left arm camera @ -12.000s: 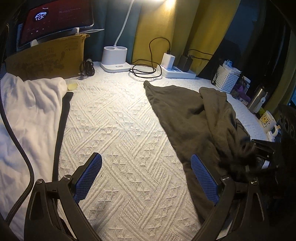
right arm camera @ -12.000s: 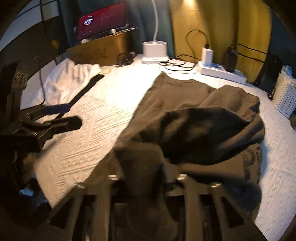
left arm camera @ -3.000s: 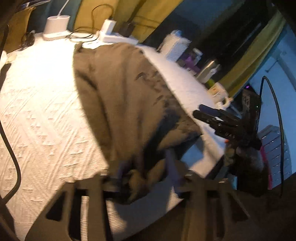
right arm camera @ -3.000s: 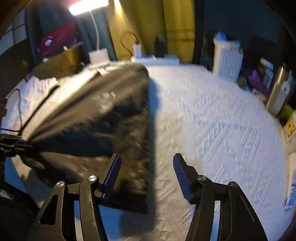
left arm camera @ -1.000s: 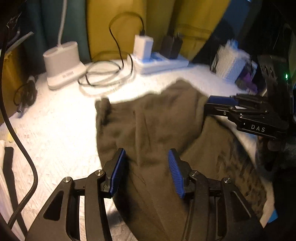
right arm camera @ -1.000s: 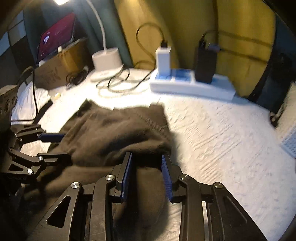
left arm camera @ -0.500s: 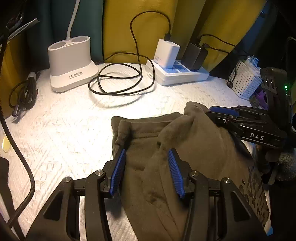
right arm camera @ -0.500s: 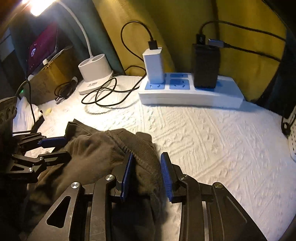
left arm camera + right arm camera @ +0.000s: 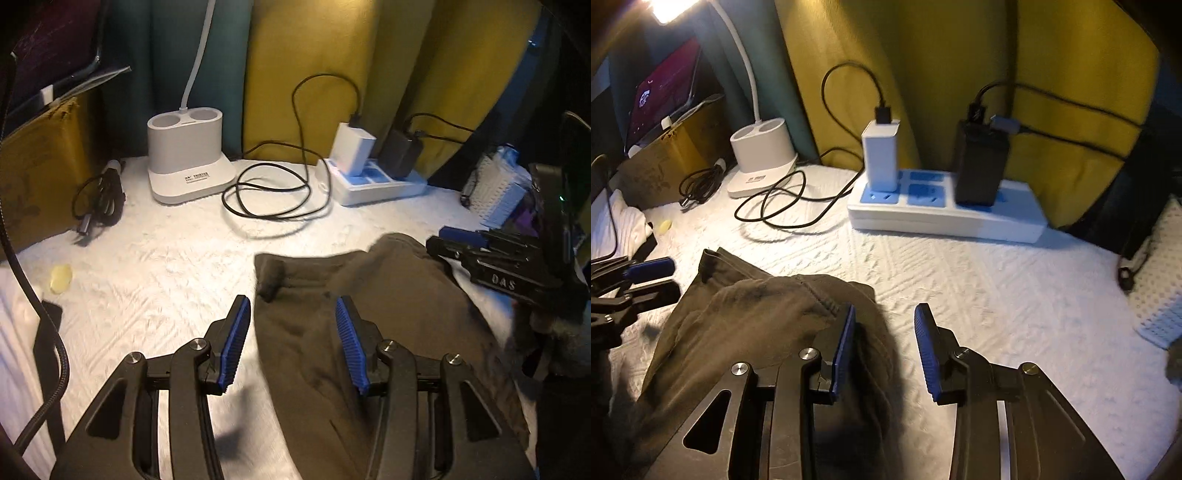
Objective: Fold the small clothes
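Left wrist view: white bedspread (image 9: 155,266) fills the frame, with the olive garment (image 9: 388,325) lying from centre toward 5 o'clock. Power strip (image 9: 376,181) sits at 1 o'clock, lamp base (image 9: 188,162) at 11, a coiled cable (image 9: 273,192) between them. Left gripper (image 9: 291,332) is opening, cloth edge between the pads, neither pressing it. Right gripper (image 9: 884,343) is opening too; the garment (image 9: 757,332) lies against its left pad, bare bedspread (image 9: 997,288) between the pads.
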A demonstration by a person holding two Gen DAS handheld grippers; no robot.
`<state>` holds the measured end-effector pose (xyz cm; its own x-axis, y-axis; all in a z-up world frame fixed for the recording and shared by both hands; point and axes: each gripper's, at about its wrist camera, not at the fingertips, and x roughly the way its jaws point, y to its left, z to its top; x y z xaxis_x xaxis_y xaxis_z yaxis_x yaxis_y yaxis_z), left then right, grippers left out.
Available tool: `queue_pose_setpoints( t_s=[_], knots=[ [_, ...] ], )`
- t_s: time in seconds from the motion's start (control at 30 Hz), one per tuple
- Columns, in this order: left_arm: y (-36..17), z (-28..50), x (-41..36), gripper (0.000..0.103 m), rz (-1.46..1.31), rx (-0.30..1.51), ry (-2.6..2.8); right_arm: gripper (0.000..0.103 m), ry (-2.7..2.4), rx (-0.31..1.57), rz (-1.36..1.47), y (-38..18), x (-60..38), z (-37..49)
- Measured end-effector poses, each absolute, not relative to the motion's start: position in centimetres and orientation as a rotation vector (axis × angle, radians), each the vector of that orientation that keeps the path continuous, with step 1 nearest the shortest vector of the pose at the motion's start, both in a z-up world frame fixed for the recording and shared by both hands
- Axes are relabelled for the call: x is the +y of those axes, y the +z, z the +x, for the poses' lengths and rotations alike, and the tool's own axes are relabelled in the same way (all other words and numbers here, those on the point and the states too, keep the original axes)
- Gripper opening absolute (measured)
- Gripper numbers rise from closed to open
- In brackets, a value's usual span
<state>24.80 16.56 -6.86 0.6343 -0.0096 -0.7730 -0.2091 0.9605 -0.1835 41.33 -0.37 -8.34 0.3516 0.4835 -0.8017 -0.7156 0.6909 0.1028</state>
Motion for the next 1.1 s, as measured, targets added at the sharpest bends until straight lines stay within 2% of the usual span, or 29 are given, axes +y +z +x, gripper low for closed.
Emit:
queue_pose_setpoints(
  t_s=[0.07,0.1,0.13,0.2,0.23,0.37,0.77,1.1],
  knots=[
    [-6.7,24.0,16.0,0.062,-0.276,0.876,0.106,0.037,0.782,0.919,-0.286,-7.8,-1.0,40.8],
    [-6.6,23.4,15.7,0.062,-0.283,0.876,0.102,0.043,0.776,0.913,-0.287,-7.5,-1.3,40.4],
    [-6.5,23.0,15.4,0.062,-0.288,0.875,0.099,0.055,0.771,0.904,-0.29,-7.2,-1.8,40.0],
    [-6.3,22.1,14.6,0.062,-0.294,0.873,0.095,0.072,0.764,0.89,-0.29,-6.7,-2.8,39.0],
    [-6.2,21.7,14.3,0.062,-0.299,0.871,0.092,0.073,0.764,0.885,-0.287,-6.5,-3.2,38.5],
    [-6.3,19.9,12.9,0.073,-0.312,0.883,0.074,0.074,0.763,0.872,-0.288,-6.0,-4.6,36.8],
    [-8.9,17.2,10.5,0.073,-0.346,0.97,0.078,0.074,0.769,0.886,-0.263,-6.9,-8.6,32.9],
    [-9.1,16.8,10.4,0.077,-0.35,0.989,0.102,0.074,0.826,0.899,-0.228,-8.2,-10.0,31.8]
  ],
)
